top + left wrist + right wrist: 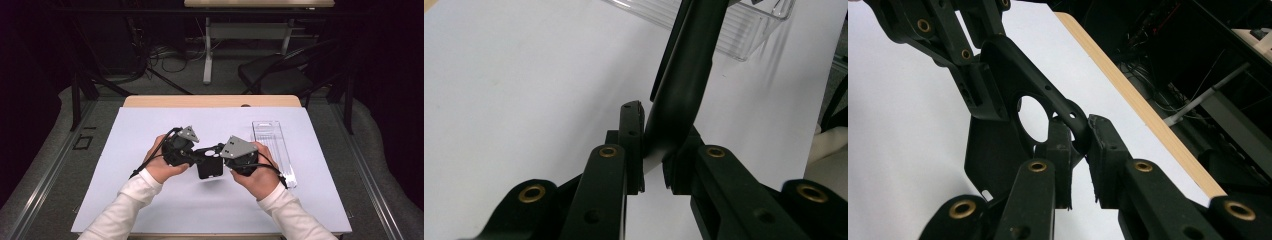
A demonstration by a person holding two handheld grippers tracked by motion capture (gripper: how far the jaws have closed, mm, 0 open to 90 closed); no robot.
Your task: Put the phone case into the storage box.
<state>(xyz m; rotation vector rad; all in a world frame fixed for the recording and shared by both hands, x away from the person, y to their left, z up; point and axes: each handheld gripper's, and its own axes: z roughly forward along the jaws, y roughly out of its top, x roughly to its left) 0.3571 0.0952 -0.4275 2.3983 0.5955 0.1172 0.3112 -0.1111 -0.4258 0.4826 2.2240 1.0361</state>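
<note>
Two grippers meet over the middle of the white sheet (150,210) that covers the table, each in one of the person's hands, with white sleeves coming in from the near edge. Between them hangs a flat black plastic part (210,167), clear of the sheet with its shadow just beneath it. The left gripper (196,156) has its jaws nearly closed and pinching one edge of the part; in the left gripper view the part (681,90) rises as a dark curved blade from between the pads, and its upper end is cut off by the top of the frame. The right gripper (221,154) is likewise almost closed, clamped on a thin arm of the part (1013,125) next to a round hole; how firmly the far pad presses is hard to judge, since the part hides the contact. From above, both sets of fingertips are masked by the gripper bodies and grey plates.

Farther right lies a clear plastic tray (274,145), lengthwise on the sheet, its near end partly behind the right hand. Beyond the sheet runs the table's wooden edge (210,101), then a dim floor with cables and a dark chair (280,75).
</note>
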